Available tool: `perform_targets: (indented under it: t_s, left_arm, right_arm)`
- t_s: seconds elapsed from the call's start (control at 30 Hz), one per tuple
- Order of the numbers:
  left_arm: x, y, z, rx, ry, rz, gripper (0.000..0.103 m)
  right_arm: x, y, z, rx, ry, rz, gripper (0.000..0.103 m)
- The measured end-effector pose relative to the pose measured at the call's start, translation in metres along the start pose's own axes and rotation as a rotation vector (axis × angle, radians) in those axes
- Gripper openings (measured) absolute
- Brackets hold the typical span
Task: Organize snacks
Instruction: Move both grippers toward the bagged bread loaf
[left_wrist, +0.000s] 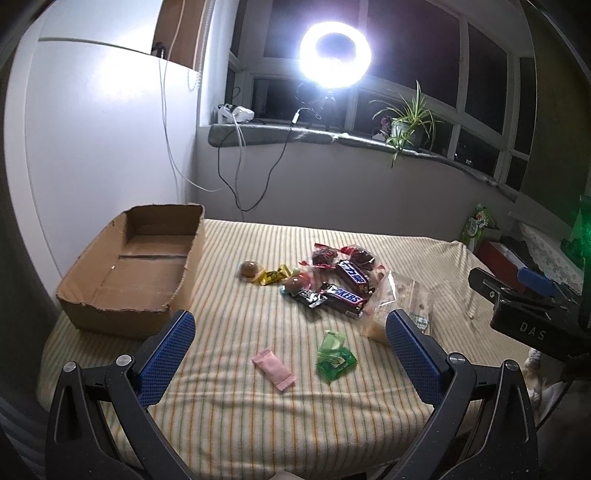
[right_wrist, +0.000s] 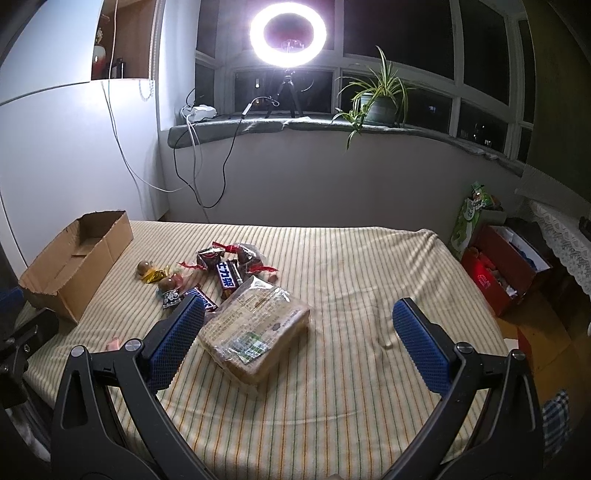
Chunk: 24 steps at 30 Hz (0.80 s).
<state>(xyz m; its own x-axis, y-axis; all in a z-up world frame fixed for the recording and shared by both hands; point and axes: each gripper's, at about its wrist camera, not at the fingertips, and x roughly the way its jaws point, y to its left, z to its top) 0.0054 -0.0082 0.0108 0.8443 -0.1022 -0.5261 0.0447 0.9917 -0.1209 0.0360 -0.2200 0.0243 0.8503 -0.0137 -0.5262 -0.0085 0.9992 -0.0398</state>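
Observation:
An empty cardboard box (left_wrist: 144, 273) (right_wrist: 74, 266) lies at the left of the striped cloth. A pile of snacks sits mid-table: Snickers bars (left_wrist: 345, 295) (right_wrist: 229, 278), round chocolates (left_wrist: 248, 268), a yellow candy (left_wrist: 275, 275). A pink packet (left_wrist: 273, 373) and a green packet (left_wrist: 334, 360) lie nearer, between the fingers of my open left gripper (left_wrist: 290, 354), which hovers above them. A bagged bread loaf (right_wrist: 255, 328) (left_wrist: 404, 295) rests right of the pile. My right gripper (right_wrist: 299, 343) is open, its left finger beside the loaf; its body shows in the left wrist view (left_wrist: 524, 299).
A ring light (left_wrist: 334, 53) and a potted plant (left_wrist: 408, 125) stand on the windowsill behind the table. Cables hang down the wall. A red box (right_wrist: 502, 269) and a green bag (right_wrist: 469, 221) sit on the floor at the right.

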Motion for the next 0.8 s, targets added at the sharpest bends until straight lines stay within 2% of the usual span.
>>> perform_targets:
  t_s: [0.53, 0.67, 0.7, 0.8]
  left_arm:
    - [0.027, -0.008, 0.0, -0.01, 0.078, -0.085, 0.095]
    - [0.039, -0.008, 0.0, -0.03, 0.111, -0.117, 0.092]
    - [0.043, -0.008, -0.001, -0.036, 0.121, -0.125, 0.09]
    - [0.054, -0.009, -0.003, -0.06, 0.164, -0.176, 0.084]
  right_arm:
    - [0.025, -0.006, -0.002, 0.002, 0.039, 0.024, 0.103]
    - [0.041, -0.008, -0.006, 0.003, 0.094, 0.059, 0.097]
    - [0.045, -0.009, -0.007, 0.006, 0.108, 0.071, 0.093]
    - [0.055, -0.012, -0.012, 0.019, 0.157, 0.121, 0.088]
